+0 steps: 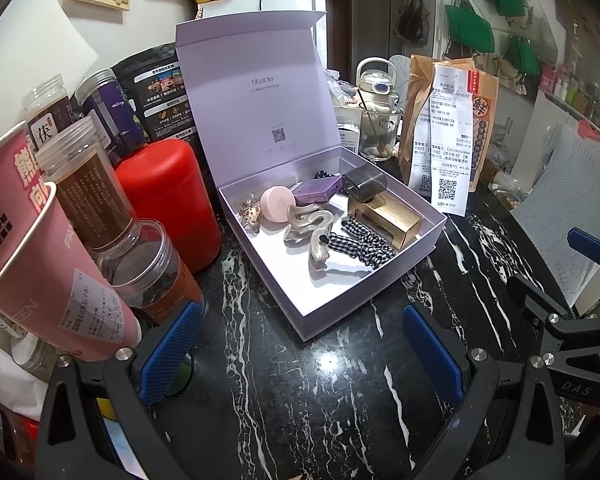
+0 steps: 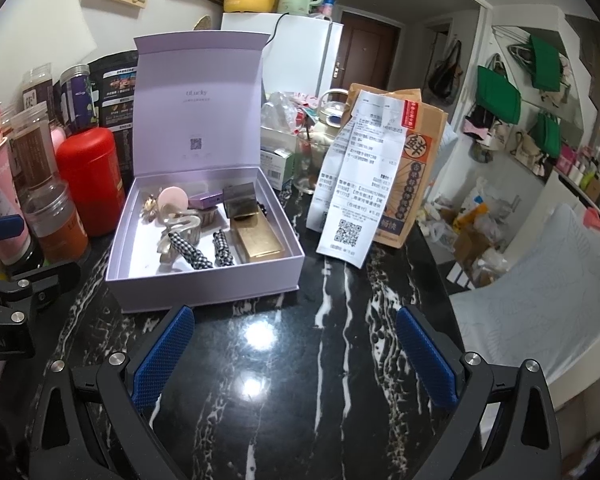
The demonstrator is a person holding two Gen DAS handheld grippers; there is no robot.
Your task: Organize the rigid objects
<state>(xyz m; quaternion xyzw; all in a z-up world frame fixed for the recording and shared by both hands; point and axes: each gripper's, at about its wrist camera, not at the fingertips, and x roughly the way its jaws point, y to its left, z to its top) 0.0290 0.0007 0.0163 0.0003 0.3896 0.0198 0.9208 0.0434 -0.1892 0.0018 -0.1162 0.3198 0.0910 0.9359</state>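
A: What does the box (image 1: pixel 364 276) look like?
B: Pale lilac, lid upright, on the black marble table (image 1: pixel 300 380). Inside: a gold case (image 1: pixel 392 220), pink disc (image 1: pixel 276 204), checked clips (image 1: pixel 360 242).
A: The grippers?
B: Left gripper (image 1: pixel 300 348) and right gripper (image 2: pixel 296 354) hover before it, jaws apart, empty.

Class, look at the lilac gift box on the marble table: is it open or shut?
Open. The lilac gift box has its hinged lid standing upright behind it, so the gold box and hair clips inside show.

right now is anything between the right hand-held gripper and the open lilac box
Nothing visible. The right hand-held gripper is open over bare black marble table, and the lilac box sits just ahead with its lid up.
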